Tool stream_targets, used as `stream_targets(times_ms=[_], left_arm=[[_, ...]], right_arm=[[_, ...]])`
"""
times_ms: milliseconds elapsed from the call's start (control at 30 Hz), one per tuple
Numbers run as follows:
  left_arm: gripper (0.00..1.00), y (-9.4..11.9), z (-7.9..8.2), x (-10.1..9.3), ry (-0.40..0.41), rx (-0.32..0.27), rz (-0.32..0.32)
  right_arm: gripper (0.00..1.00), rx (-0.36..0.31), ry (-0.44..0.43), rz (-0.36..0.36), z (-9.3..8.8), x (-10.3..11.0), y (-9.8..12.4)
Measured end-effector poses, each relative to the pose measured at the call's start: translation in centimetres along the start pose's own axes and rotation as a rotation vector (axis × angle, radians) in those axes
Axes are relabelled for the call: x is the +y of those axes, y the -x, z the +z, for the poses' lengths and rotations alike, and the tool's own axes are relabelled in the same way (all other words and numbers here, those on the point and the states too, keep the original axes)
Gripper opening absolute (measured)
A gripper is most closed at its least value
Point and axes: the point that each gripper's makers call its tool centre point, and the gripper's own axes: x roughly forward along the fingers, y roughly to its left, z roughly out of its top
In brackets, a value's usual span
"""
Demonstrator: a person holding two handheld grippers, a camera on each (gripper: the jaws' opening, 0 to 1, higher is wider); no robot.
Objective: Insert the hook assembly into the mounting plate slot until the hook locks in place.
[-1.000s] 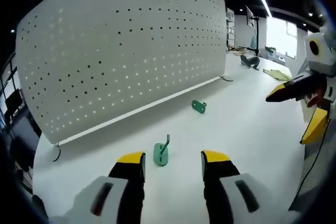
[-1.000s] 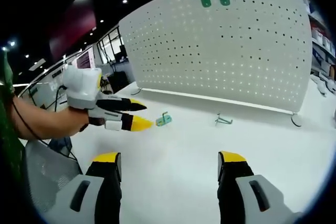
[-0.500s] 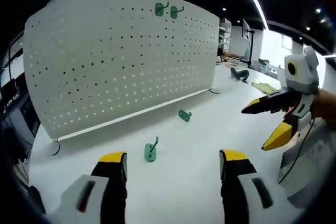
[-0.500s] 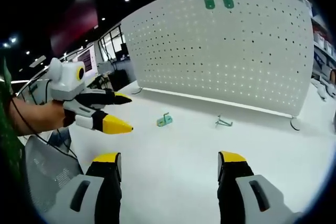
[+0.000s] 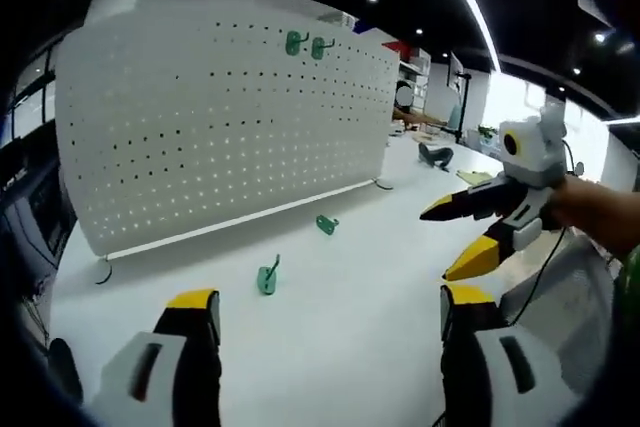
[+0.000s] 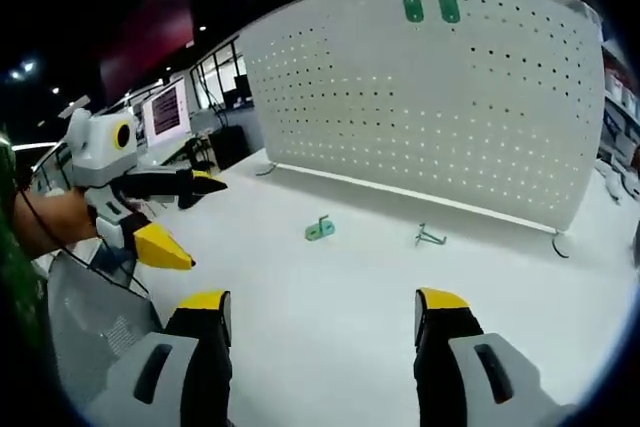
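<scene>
A white pegboard [image 5: 220,117] stands upright on the white table [image 5: 360,327]. Two green hooks [image 5: 296,44] hang side by side near its top; in the right gripper view they are the pair of hooks [image 6: 413,9] high on the pegboard [image 6: 440,107]. Two loose green hooks lie on the table: the nearer hook [image 5: 267,277] and the farther hook [image 5: 326,224]. The right gripper view has one loose hook [image 6: 320,229] and another hook [image 6: 430,237]. My left gripper [image 5: 330,299] is open and empty, short of the nearer hook. My right gripper [image 6: 322,299] is open and empty too. Each gripper appears in the other's view: right gripper [image 5: 445,242], left gripper [image 6: 203,224].
A grey mesh chair back [image 6: 85,332] sits beyond the table's near-left edge, with monitors [image 6: 165,112] behind it. Dark tools [image 5: 435,155] lie at the table's far end. A person's forearm [image 5: 600,212] holds the right gripper. Bare table lies between the grippers and the pegboard.
My left gripper has drawn back from the nearer hook and its jaws have spread wider. In the right gripper view it has moved left, away from the loose hook. The hooks stay put.
</scene>
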Motion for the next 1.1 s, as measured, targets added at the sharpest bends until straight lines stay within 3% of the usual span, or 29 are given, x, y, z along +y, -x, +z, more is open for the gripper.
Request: stream_targets(times_ms=[200, 700, 1100], left_arm=[[0.95, 2.6, -0.2, -1.5, -0.006, -0.025, -0.069], [0.94, 6.6, 0.0, -2.0, -0.007, -0.082, -0.077], [0.93, 8.7, -0.9, -2.0, -0.001, -0.097, -0.095]], right_arm=[[0.75, 0.017, 0.006, 0.000, 0.2, 0.8, -0.4], [0.74, 0.086, 0.028, 0.006, 0.4, 3.0, -3.5], [0.74, 0.126, 0.018, 0.015, 0.3, 4.9, -6.8]])
